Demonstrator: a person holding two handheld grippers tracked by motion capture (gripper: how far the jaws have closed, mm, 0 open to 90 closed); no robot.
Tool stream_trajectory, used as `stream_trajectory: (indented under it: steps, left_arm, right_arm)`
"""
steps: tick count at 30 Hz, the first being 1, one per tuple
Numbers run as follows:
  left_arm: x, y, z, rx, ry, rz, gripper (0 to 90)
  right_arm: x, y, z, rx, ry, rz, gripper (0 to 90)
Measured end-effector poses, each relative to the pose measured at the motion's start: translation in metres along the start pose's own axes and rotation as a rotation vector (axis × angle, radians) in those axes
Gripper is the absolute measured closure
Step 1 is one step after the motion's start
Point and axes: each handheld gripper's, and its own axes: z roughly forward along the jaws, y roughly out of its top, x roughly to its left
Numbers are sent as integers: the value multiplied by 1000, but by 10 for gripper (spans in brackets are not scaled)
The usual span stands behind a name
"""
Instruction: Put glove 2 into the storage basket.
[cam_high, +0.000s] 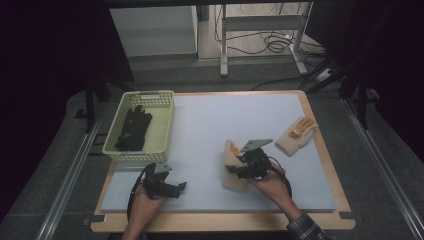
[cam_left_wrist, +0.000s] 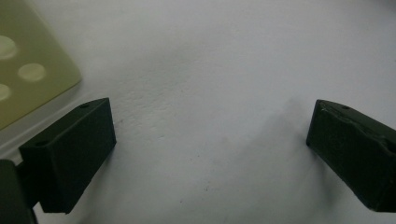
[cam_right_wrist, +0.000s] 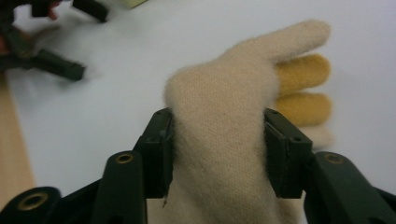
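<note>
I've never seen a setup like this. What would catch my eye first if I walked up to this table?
Probably the right gripper, near the table's front middle, with its black jaws squeezed onto a fuzzy cream glove with yellow fingers. A matching glove lies alone toward the far right, and a black glove sits in the pale yellow basket at the far left. The left gripper hangs open over the bare mat.
</note>
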Motion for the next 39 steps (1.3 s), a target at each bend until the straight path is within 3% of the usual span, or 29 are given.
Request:
stream_trajectory:
  steps: [6,11,15,19,24,30,35,39]
  left_arm:
    - [0,0,0,-1,0,-1,15]
    - [0,0,0,-1,0,-1,16]
    - [0,0,0,0,0,0,16]
    - [0,0,0,0,0,0,16]
    - [0,0,0,0,0,-1,16]
    - [0,0,0,0,0,-1,16]
    - [0,0,0,0,0,-2,16]
    - [0,0,0,0,-1,-2,17]
  right_arm:
    - [13,-13,11,5,43,4,295]
    - [0,-14,0,-26,18,14,285]
    - [-15,-18,-7,-25,-35,18,309]
    - [-36,-24,-16,-26,-100,50,338]
    - [-70,-30,-38,-68,-191,113,374]
    - [-114,-41,-67,-89,-331,179,410]
    - [-145,-47,-81,-89,-423,227,412]
    - [-167,-52,-84,-80,-480,264,363]
